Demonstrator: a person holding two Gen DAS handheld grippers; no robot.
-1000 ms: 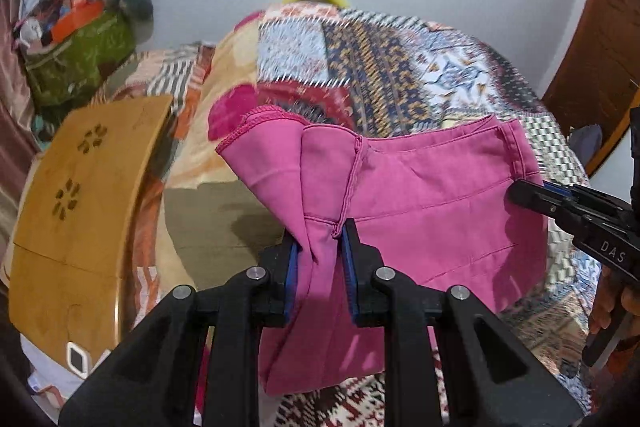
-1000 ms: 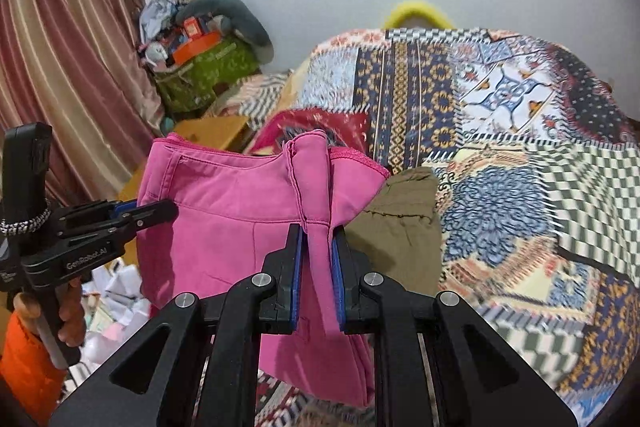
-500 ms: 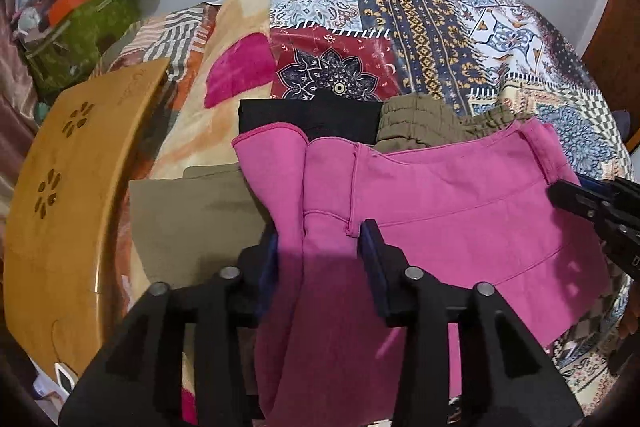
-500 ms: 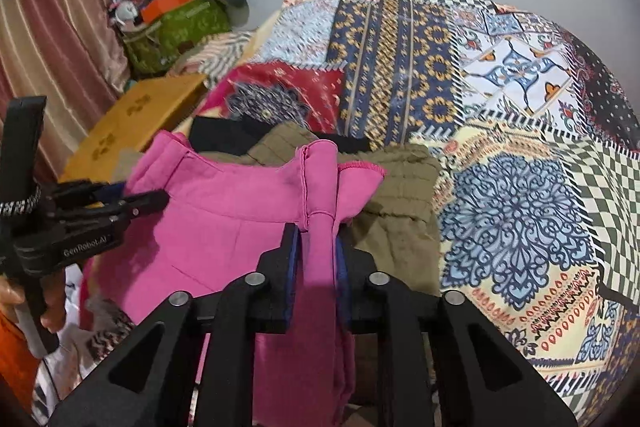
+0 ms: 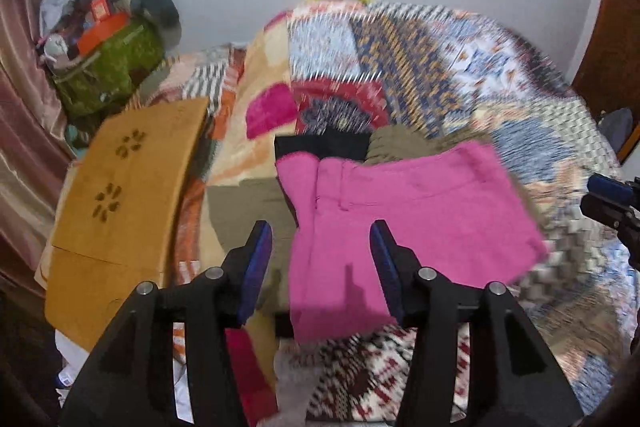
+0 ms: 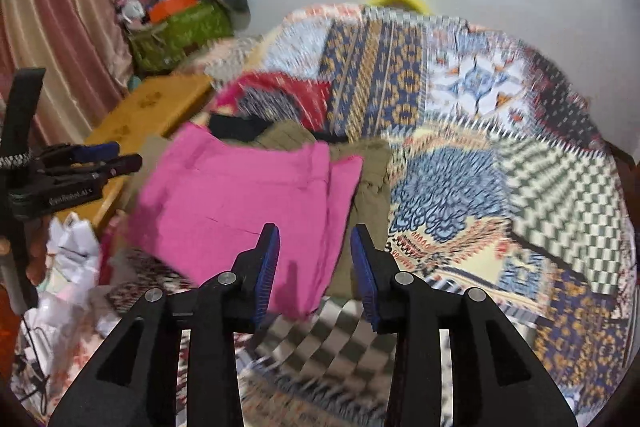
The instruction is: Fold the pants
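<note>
The folded pink pants [image 5: 404, 215] lie on the patchwork bedspread, on top of olive [image 5: 244, 215] and black [image 5: 320, 145] folded clothes. They show in the right wrist view too [image 6: 240, 203]. My left gripper [image 5: 322, 267] is open and empty, its jaws standing wide above the pants' near left part. My right gripper [image 6: 314, 265] is open and empty above the pants' right edge. Each gripper shows in the other's view: the right one [image 5: 608, 199] and the left one [image 6: 80, 163]. Both views are motion-blurred.
A wooden lap table [image 5: 120, 211] lies left of the clothes pile. A green bag [image 5: 108, 71] heaped with things stands at the back left by a curtain. The patterned bedspread [image 6: 500, 155] stretches to the right. White plastic bags [image 6: 72, 267] lie at the bed's near left.
Both grippers lowered the pink pants onto the clothes pile, opened and let go. They have since drawn back a little from the pants.
</note>
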